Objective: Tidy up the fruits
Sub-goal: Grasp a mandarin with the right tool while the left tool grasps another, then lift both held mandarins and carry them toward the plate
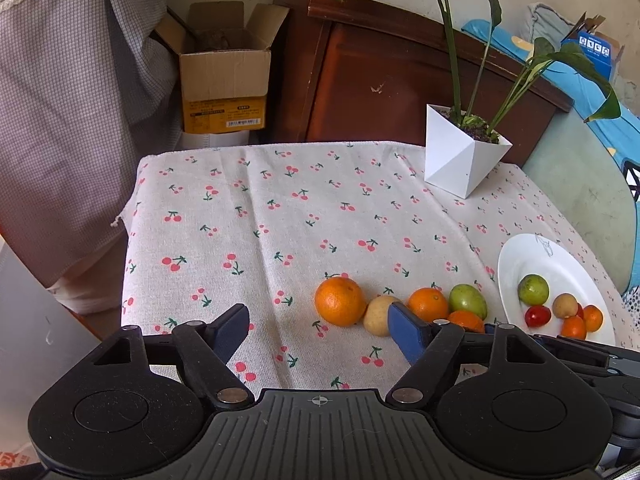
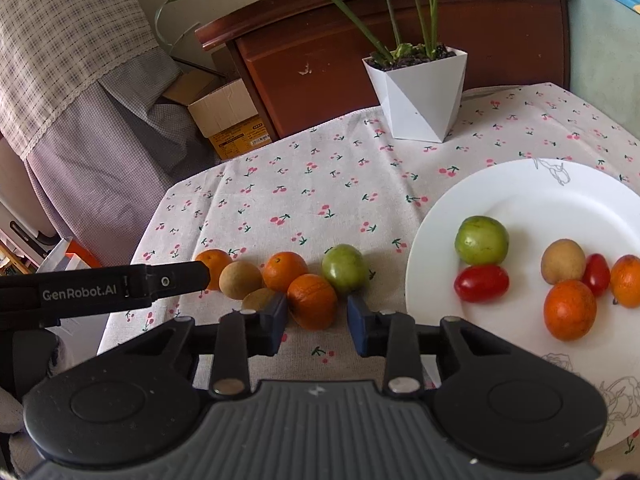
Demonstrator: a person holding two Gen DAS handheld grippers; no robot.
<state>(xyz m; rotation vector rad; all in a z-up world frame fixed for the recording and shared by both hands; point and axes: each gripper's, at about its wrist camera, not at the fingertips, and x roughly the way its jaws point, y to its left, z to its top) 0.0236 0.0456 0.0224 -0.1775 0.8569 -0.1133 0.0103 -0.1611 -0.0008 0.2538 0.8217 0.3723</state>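
A row of loose fruit lies on the cherry-print cloth: a large orange (image 1: 340, 301), a tan fruit (image 1: 378, 315), a small orange (image 1: 428, 304), a green fruit (image 1: 468, 301) and another small orange (image 2: 313, 301). A white plate (image 2: 532, 200) at the right holds a green fruit (image 2: 481, 240), a red tomato (image 2: 481, 283), a tan fruit (image 2: 563, 261) and oranges (image 2: 570, 309). My left gripper (image 1: 318, 330) is open and empty, low over the cloth beside the large orange. My right gripper (image 2: 317, 322) is open, its fingers either side of the nearest small orange, not closed on it.
A white faceted plant pot (image 1: 464, 156) stands at the back right of the table. A dark wooden headboard (image 1: 360, 80) and an open cardboard box (image 1: 224, 80) stand behind the table. A checked cloth (image 1: 60, 120) hangs at the left. The table's left edge (image 1: 128, 240) drops off.
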